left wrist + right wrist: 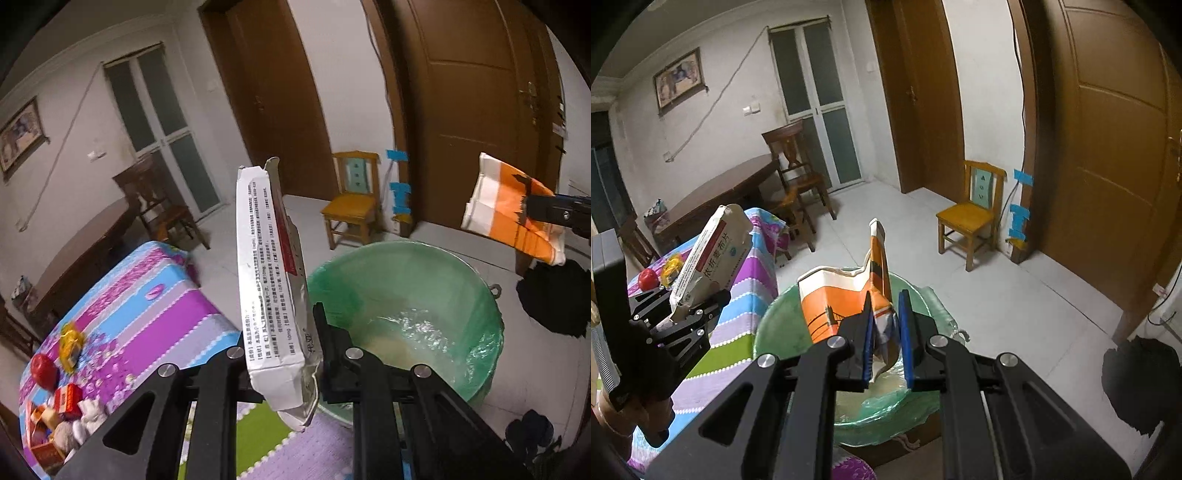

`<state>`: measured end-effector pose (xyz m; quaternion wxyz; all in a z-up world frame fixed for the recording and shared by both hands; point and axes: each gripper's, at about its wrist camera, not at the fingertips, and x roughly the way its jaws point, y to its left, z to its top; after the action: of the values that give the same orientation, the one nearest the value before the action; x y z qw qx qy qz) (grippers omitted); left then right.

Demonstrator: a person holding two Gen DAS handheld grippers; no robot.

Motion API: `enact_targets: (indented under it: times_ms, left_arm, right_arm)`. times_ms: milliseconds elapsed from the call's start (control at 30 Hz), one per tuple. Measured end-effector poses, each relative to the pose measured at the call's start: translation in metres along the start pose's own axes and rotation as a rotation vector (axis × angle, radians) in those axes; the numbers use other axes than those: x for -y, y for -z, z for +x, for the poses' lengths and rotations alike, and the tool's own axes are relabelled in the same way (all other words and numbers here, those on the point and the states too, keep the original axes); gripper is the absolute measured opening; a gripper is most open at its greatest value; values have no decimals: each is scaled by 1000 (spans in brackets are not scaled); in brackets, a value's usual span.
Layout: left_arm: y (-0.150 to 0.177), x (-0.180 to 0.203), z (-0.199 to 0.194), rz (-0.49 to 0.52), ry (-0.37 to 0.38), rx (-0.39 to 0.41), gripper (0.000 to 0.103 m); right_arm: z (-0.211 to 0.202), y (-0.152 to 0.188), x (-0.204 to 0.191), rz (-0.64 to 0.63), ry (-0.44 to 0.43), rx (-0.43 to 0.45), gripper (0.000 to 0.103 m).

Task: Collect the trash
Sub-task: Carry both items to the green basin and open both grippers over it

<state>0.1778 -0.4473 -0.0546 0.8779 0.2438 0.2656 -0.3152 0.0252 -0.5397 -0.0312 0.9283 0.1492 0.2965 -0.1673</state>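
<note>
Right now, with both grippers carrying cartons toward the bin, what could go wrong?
1. The left gripper pinches the white medicine box only near its lower end, and it sits beside the green-lined bin, so a release might land on the foam mat.
2. The right gripper grips the crumpled orange carton by a flap; it could slip or snag.

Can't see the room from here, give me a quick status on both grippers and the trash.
Left gripper shut on white box. Right gripper shut on orange wrapper. Both near the bin. Nothing in the way.
</note>
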Motion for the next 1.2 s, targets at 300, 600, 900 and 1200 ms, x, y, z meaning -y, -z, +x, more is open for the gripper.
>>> enact_targets:
  times_ms: [300, 600, 900, 1200]
  left_arm:
    - [5, -1, 37, 66, 148, -80, 20]
    - [3, -6, 77, 41, 223, -136, 46]
    - [14, -15, 64, 30, 178, -83, 64]
    - [43, -36, 32, -36, 117, -51, 76]
  right_arm:
    - [13, -8, 6, 32, 33, -26, 11]
    - [52, -8, -2, 50, 52, -74, 22]
    - [47, -5, 2, 50, 62, -47, 35]
    - [27, -1, -14, 28, 46, 13, 35]
